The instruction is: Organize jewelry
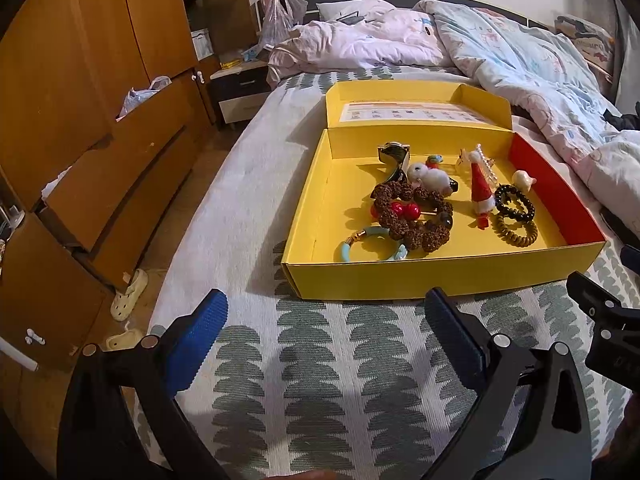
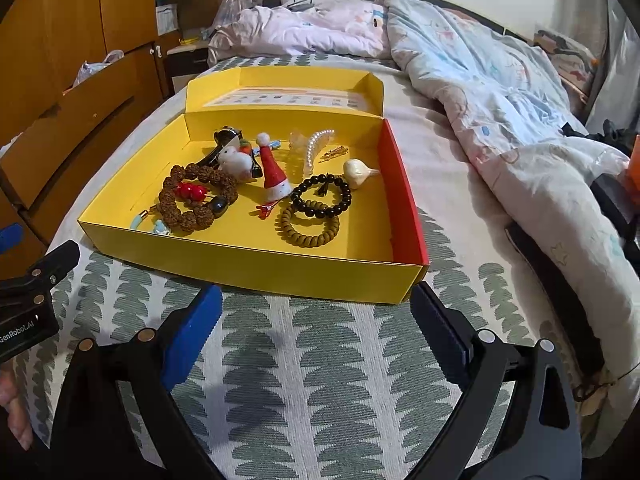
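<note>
An open yellow box lies on the bed and holds the jewelry. Inside are a large brown seed-bead bracelet, a black bead bracelet, a tan coil bracelet, a turquoise bangle, a red Santa-hat clip, a white plush charm and a pearl clip. My left gripper is open and empty in front of the box. My right gripper is open and empty, near the box's front right corner.
The bed has a leaf-pattern cover. Rumpled quilts lie behind and to the right of the box. A wooden wardrobe stands left of the bed, with slippers on the floor.
</note>
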Demonstrator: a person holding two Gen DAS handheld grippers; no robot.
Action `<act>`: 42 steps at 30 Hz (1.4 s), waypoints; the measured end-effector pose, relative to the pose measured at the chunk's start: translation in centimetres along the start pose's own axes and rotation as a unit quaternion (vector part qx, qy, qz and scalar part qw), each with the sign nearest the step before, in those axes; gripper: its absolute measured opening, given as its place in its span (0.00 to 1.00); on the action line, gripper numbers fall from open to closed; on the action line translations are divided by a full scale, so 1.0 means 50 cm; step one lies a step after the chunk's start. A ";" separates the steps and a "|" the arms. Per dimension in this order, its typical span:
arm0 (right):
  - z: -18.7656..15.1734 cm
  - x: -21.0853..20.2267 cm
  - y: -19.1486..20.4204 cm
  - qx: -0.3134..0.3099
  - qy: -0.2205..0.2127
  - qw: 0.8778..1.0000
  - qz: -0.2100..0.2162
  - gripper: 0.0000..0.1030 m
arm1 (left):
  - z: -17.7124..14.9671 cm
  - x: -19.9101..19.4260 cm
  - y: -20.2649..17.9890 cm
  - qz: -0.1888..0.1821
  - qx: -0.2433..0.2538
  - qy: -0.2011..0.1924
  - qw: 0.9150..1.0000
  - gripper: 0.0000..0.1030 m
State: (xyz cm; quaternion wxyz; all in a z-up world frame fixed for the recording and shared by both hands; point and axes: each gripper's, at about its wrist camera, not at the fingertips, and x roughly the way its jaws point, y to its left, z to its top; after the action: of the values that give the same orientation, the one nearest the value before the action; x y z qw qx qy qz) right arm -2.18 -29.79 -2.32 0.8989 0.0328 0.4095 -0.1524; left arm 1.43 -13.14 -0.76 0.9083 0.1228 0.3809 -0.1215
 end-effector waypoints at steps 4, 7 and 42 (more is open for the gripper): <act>0.001 0.001 0.000 0.001 0.001 1.000 -0.004 0.94 | 0.001 0.000 -0.005 0.004 0.002 -0.003 1.000 0.95; 0.001 0.003 -0.001 0.002 0.002 1.000 -0.004 0.94 | 0.001 -0.002 -0.009 0.007 0.006 -0.007 1.000 0.95; -0.001 0.007 0.000 0.006 0.007 1.000 -0.003 0.94 | 0.002 -0.009 -0.016 0.004 0.016 -0.011 1.000 0.95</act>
State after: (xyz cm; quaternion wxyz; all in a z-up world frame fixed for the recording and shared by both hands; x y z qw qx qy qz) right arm -1.99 -29.85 -2.64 0.8954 0.0382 0.4149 -0.1573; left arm 0.94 -13.89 -0.48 0.9107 0.1372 0.3689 -0.1255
